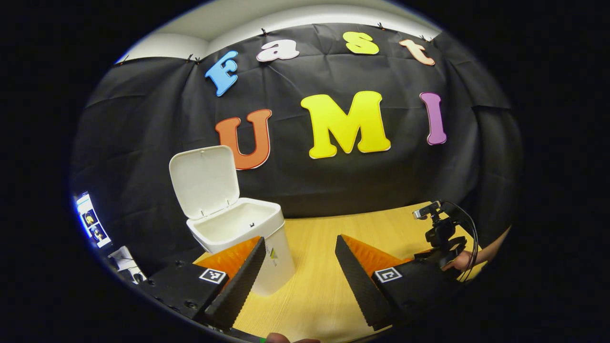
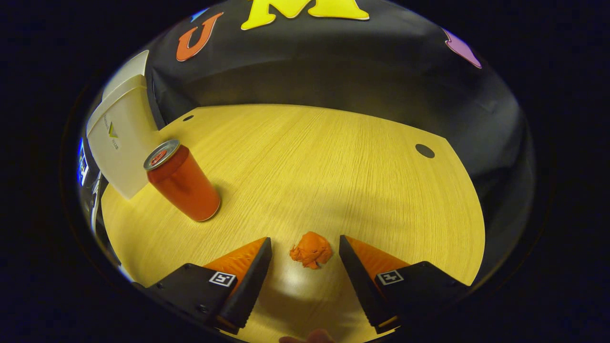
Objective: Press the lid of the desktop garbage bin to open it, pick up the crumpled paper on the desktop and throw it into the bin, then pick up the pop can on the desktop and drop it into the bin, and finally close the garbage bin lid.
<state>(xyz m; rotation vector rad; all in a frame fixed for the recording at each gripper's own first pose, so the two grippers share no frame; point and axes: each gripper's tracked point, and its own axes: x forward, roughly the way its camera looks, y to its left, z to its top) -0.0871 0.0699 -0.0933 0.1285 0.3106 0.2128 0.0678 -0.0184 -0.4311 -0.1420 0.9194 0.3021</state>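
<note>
a: while the bin (image 1: 257, 238) stands with lid (image 1: 205, 181) up, i read the left gripper (image 1: 300, 245) released, beside it.
b: can (image 2: 183, 183) upright near bin; i read the right gripper (image 2: 305, 247) released, fingers flanking crumpled paper (image 2: 311, 249), not touching.

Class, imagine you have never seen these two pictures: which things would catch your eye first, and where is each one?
In the left gripper view, the white garbage bin stands on the wooden desktop with its lid flipped up. In the right gripper view, the orange crumpled paper lies between the right gripper's open fingers. The red pop can stands upright in front of the bin.
</note>
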